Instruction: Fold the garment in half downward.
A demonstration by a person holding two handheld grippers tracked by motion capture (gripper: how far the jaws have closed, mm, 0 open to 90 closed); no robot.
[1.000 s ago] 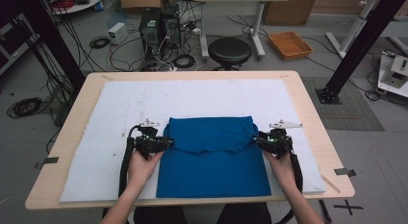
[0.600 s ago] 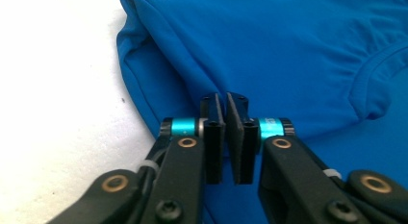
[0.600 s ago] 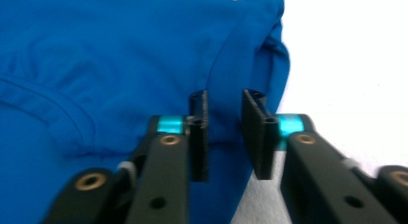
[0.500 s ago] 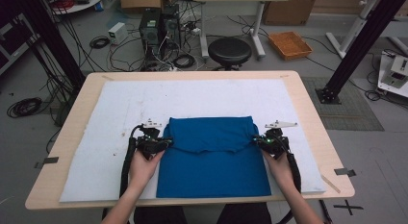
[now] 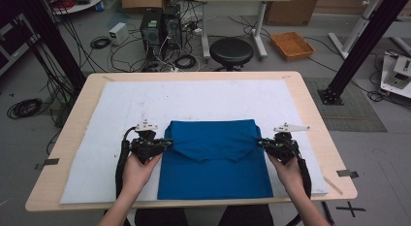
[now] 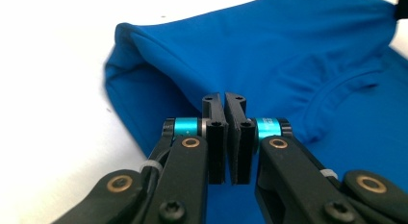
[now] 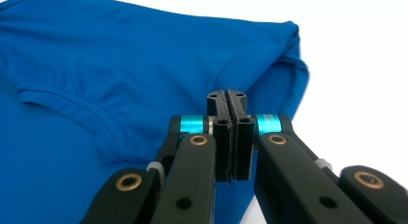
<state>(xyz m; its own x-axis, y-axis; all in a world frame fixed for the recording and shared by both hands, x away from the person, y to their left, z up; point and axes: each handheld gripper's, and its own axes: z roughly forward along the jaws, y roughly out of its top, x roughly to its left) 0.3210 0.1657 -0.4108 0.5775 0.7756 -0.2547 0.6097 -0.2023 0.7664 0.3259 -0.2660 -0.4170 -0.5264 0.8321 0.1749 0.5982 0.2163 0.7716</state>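
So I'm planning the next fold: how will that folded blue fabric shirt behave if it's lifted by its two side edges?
The folded blue fabric shirt will probably sag in the middle, since it looks thin and wrinkles softly near the collar. It seems light, with its layers lying flat on the white padded mat. The folded layers may slip apart, because the left gripper and right gripper pinch only the edges.

No legible text or labels.

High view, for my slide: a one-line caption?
Both tongs, left and right, pinch opposite edges of a folded blue shirt.
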